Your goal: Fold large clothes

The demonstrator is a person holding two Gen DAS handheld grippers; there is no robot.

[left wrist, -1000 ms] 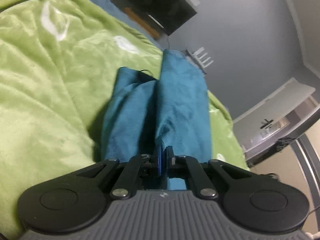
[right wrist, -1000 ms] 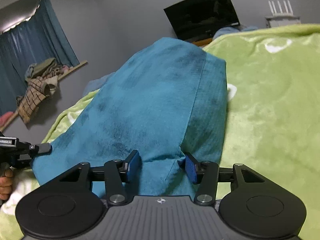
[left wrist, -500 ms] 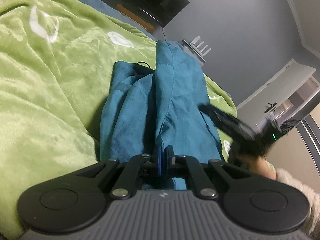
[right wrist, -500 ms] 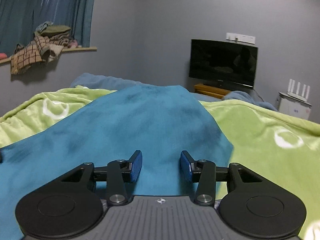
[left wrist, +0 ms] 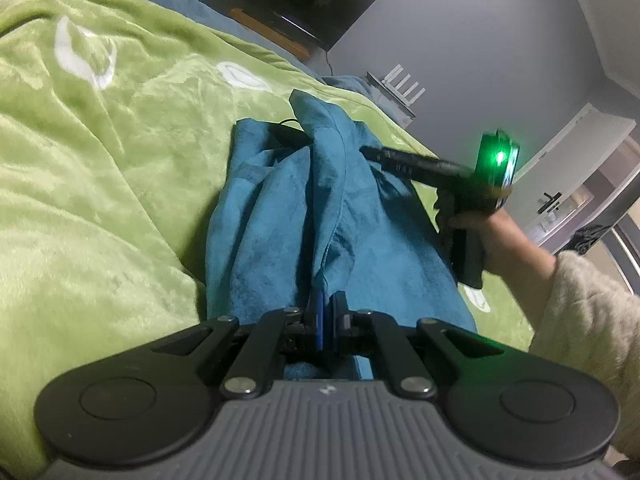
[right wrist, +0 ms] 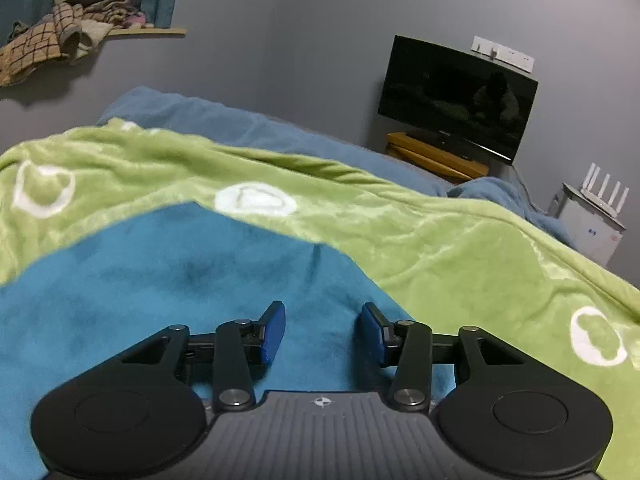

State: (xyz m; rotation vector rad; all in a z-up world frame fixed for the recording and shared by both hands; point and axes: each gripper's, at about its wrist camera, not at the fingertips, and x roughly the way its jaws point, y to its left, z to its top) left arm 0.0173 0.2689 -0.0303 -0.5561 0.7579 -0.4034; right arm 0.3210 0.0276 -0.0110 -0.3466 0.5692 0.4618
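Teal fleece garment [left wrist: 280,216]: lying bunched in long folds on the green blanket [left wrist: 100,168], ringed white motifs showing. Left gripper [left wrist: 326,316]: jaws pinching the garment's near fold tight. Right gripper [right wrist: 323,334]: jaws standing partly apart, having just narrowed, nothing between them, hovering over flat teal cloth. No readable writing anywhere. Blanket lying bare beyond the garment's edges; television [right wrist: 456,100] standing against the wall.

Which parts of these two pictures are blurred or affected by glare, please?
Left wrist view: the right gripper is motion-blurred, and its green light flares brightly. Right wrist view: the teal garment looks soft at its edges; the television is dark, without glare.
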